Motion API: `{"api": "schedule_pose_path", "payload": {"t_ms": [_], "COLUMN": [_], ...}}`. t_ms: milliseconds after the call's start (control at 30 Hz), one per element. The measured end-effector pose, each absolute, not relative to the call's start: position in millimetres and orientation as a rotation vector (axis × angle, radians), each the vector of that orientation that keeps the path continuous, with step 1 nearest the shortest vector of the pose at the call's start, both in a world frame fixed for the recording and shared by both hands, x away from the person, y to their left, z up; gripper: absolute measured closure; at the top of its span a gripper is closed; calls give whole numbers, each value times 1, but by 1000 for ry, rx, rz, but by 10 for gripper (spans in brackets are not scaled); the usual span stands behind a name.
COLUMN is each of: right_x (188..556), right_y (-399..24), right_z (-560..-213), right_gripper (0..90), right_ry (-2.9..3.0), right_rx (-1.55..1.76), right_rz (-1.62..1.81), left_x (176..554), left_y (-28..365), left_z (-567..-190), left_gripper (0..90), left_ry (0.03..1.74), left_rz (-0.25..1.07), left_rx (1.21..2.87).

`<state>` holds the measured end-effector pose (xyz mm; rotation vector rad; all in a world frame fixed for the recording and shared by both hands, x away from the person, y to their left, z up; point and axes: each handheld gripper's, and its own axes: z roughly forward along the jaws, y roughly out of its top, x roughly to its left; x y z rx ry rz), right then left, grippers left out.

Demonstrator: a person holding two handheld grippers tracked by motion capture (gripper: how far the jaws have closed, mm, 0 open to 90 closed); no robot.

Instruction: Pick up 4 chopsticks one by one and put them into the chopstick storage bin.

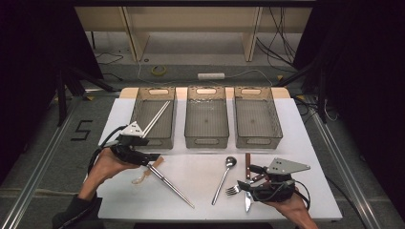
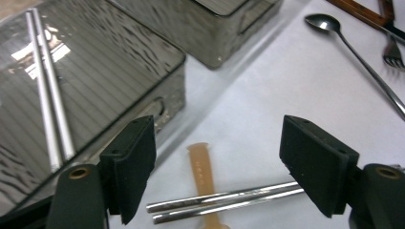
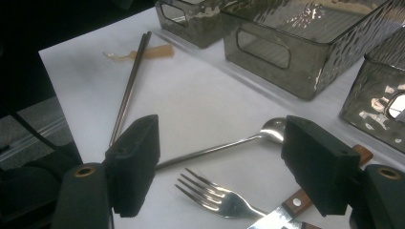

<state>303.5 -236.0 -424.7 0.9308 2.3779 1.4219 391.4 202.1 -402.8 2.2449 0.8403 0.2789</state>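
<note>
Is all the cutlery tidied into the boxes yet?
Not yet. One pair of chopsticks lies in the left bin. The open left gripper hovers over a second pair. Still on the table: spoon, fork, knife and a tan spoon.

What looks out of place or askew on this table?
A pair of metal chopsticks lies slanted on the white table, resting across a translucent tan spoon. Another pair leans diagonally in the left bin. By the right tongs, fork, spoon and knife lie loosely jumbled.
</note>
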Motion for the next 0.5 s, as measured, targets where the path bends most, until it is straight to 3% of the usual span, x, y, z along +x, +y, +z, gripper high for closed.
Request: {"api": "schedule_pose_path", "payload": {"t_ms": [500], "right_x": [303], "right_y": [-238], "right_z": [-424], "right_gripper": [299], "right_ry": [2351], "right_rx": [944], "right_rz": [1451], "left_x": [371], "left_y": [190], "left_z": [-407], "left_gripper": [248], "left_ry": [716], "left_rz": [282], "left_rx": [2348]}}
